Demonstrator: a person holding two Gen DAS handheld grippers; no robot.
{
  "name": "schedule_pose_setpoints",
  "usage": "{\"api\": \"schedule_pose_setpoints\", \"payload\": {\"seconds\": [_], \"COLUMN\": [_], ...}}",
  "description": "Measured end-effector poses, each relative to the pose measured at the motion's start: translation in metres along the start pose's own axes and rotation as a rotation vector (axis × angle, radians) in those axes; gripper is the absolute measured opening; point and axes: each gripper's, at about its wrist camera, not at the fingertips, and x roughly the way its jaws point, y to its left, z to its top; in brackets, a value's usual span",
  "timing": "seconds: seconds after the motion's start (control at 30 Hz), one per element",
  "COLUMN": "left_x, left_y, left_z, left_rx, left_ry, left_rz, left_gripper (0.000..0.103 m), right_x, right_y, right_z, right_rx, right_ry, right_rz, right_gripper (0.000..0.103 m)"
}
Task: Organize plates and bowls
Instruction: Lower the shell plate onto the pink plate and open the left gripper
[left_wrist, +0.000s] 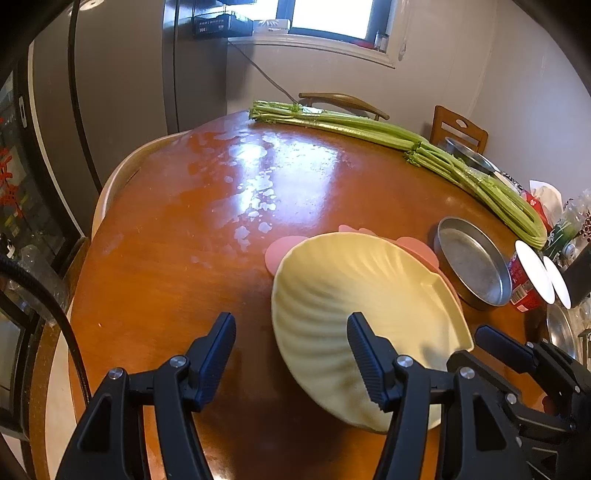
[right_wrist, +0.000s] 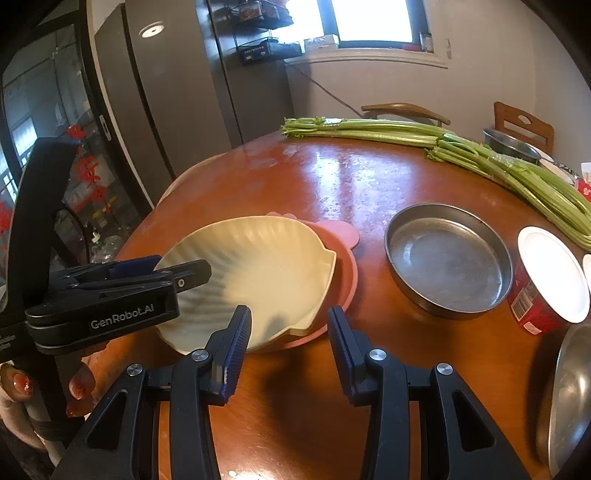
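Left wrist view: the left tongs (left_wrist: 291, 354) are seen spread, nothing pinched; the shell plate (left_wrist: 354, 295) lies just ahead and right on the surface (left_wrist: 166, 240), one pad over its near rim.

Right wrist view: the right tongs (right_wrist: 290, 334) are held spread and empty, angled down at the plate's near edge. The plate is stacked on a pink plate (right_wrist: 343, 254); the steel pan (right_wrist: 447, 258) is parked to the right.

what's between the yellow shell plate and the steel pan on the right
Only the pink plate's rim, sticking out from under the yellow shell plate, then bare table before the steel pan. Right wrist view shows it best.
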Motion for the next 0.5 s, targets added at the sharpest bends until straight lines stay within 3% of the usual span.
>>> {"api": "schedule_pose_setpoints", "payload": {"seconds": [0.5], "left_x": [-0.024], "left_y": [-0.025], "left_z": [0.002], "left_rx": [0.052], "left_ry": [-0.037], "left_rz": [-0.021], "left_gripper": [0.062], "right_x": [-0.017], "right_y": [-0.009], "right_z": [0.000], "right_rx": [0.018], "right_ry": [-0.032], "right_rz": [-0.008], "right_gripper": [0.044]}}
